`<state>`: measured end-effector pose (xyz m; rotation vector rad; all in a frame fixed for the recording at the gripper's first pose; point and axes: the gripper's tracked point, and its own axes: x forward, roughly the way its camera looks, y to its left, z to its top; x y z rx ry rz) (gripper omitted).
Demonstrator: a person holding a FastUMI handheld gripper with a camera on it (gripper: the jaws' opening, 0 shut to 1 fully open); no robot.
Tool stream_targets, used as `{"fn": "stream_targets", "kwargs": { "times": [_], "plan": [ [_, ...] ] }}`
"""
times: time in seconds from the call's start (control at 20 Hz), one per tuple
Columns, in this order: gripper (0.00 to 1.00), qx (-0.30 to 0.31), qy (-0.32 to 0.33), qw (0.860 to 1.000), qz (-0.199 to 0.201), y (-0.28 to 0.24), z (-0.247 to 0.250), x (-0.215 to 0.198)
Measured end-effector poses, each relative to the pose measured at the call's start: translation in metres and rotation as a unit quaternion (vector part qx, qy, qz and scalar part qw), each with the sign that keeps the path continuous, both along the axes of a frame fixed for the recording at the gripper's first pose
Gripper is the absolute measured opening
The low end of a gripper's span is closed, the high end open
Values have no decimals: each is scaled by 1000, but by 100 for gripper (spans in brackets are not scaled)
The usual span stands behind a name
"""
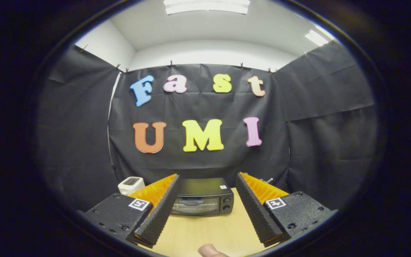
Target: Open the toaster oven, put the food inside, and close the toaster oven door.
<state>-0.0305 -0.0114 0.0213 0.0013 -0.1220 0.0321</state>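
Jaws (207, 205) spread; toaster oven (202, 198) partly hidden.

toaster oven (202, 197) glossy black | table (205, 232) smooth pale wood | gripper (207, 182) ribbed matt pads

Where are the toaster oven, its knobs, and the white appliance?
toaster oven (205, 186): gripper view, black top panel.
knobs (226, 203): gripper view, between the two dials.
white appliance (130, 185): gripper view, front face.
gripper (205, 210): gripper view, fingers open, empty.

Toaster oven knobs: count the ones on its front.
2. Both sit on the toaster oven front's right side, one knob above the other knob, beyond the open gripper. More may be hidden.
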Motion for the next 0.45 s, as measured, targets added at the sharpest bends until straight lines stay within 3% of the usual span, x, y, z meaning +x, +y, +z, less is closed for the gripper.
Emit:
{"fn": "stream_targets", "kwargs": {
  "times": [0.45],
  "plan": [
    [100, 8, -21, 1000, -11, -3, 22, -22]
  ]
}}
